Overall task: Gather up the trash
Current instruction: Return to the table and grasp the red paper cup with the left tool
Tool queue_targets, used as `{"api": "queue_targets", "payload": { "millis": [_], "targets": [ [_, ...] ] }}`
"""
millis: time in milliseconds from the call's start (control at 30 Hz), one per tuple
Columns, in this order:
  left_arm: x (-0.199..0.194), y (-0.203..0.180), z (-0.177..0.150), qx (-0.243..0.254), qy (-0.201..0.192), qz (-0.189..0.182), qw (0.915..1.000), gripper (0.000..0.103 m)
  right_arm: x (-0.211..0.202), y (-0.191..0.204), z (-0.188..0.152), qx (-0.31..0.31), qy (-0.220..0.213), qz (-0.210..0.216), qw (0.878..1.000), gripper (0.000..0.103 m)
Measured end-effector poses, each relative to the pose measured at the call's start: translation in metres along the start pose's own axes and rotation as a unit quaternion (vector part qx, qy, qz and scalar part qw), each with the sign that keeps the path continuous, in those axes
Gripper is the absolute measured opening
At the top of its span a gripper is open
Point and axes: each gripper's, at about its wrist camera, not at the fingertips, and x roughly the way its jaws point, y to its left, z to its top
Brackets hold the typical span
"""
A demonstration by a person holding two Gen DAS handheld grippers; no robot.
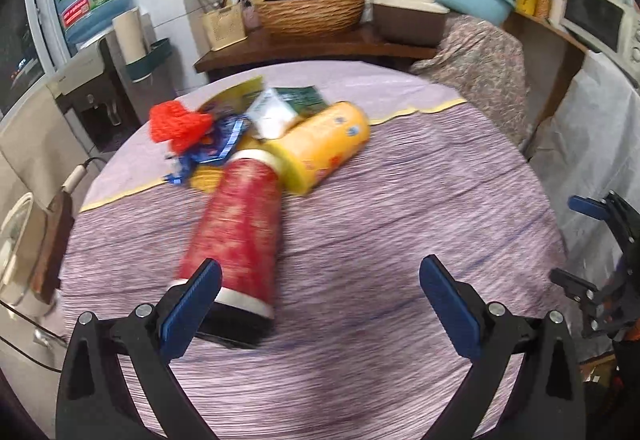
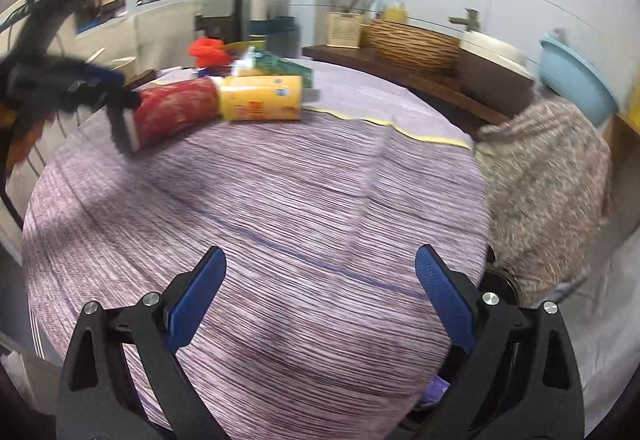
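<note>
Working over the round table [image 1: 400, 240] with its striped purple cloth, I see the trash heaped toward its far edge, at about eleven o'clock from my left wrist camera. Largest there are two canisters lying on their sides: the red tube [image 1: 236, 232] pointing back at me, and the yellow tube [image 1: 324, 146] touching its far end at an angle. Behind them sit smaller scraps: an orange net [image 1: 176, 124], a blue wrapper [image 1: 216, 146] and a white-and-green carton [image 1: 276, 110].

My left gripper [image 1: 320, 304] has its jaws spread wide, holding nothing; the left pad [image 1: 192, 308] is just beside the red tube's near end, which lies at its ten o'clock. My right gripper [image 2: 320, 292] is likewise wide apart and empty, over bare cloth, well apart from the heap.

I judge the red tube is the pick in hand. To do it well I should shift the left gripper toward nine o'clock until the tube sits centred between the pads, then close across its body, not its rim, so it cannot roll away.
</note>
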Motion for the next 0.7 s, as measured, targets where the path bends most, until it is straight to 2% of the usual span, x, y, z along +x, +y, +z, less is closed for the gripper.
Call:
{"api": "queue_targets", "payload": {
  "millis": [167, 267, 367, 467, 700],
  "targets": [
    [0.016, 0.040, 0.022, 0.001, 0.057, -0.008, 0.9983, 0.098, 0.005, 0.019, 0.006, -0.012, 0.008, 0.022, 1.000, 0.094],
    [0.035, 0.063, 0.030, -0.013, 0.093, 0.006, 0.9956, 0.098, 0.006, 0.025, 0.009, -0.015, 0.012, 0.025, 0.999, 0.094],
    [0.054, 0.076, 0.036, -0.029, 0.122, -0.023, 0.9919, 0.098, 0.007, 0.029, 0.011, -0.019, 0.014, 0.025, 0.999, 0.094],
    [0.071, 0.081, 0.040, -0.045, 0.151, -0.053, 0.9861, 0.098, 0.011, 0.031, 0.011, -0.018, 0.018, 0.025, 0.999, 0.094],
    [0.114, 0.074, 0.052, -0.030, 0.207, -0.050, 0.9765, 0.092, 0.013, 0.032, 0.011, -0.020, 0.022, 0.024, 0.999, 0.094]
  ]
}}
